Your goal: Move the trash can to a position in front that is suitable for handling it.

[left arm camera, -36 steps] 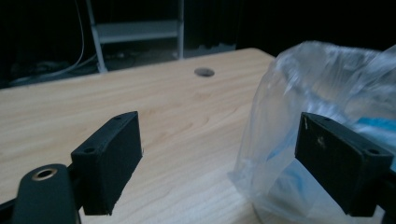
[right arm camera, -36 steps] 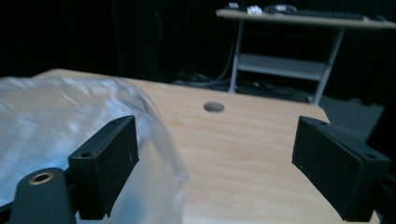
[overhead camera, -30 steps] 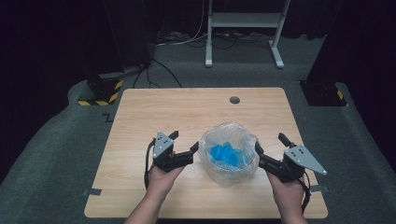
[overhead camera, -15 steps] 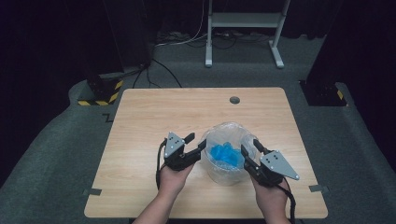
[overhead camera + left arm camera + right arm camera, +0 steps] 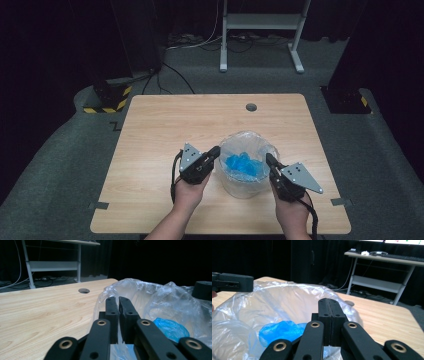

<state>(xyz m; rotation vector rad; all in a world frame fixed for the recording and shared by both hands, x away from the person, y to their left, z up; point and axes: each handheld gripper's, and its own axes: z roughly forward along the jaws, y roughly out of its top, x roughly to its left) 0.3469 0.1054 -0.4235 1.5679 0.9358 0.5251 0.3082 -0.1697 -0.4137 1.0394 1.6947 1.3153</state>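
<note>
A clear plastic bag (image 5: 248, 144) stands open on the wooden table (image 5: 165, 130), a little right of the middle near the front, with crumpled blue material (image 5: 242, 164) inside. My left gripper (image 5: 216, 151) is at the bag's left rim and my right gripper (image 5: 270, 159) at its right rim. Both pairs of jaws have just been closing and now stand together, each pinching the thin film at the rim. The left gripper view has its jaws (image 5: 118, 301) against the bag (image 5: 160, 297). The right gripper view has its jaws (image 5: 329, 303) pressed shut in front of the bag (image 5: 274, 302).
A round cable hole (image 5: 251, 107) sits near the table's far edge. Beyond the table stand a white metal frame (image 5: 260, 22), a black post with a yellow-striped base (image 5: 107, 97) and cables on the grey carpet. Bare wood stretches to the left of the bag.
Both grippers have moved inward to the bag's rim, the right one more, and their jaws have gone from wide open to shut on the plastic.
</note>
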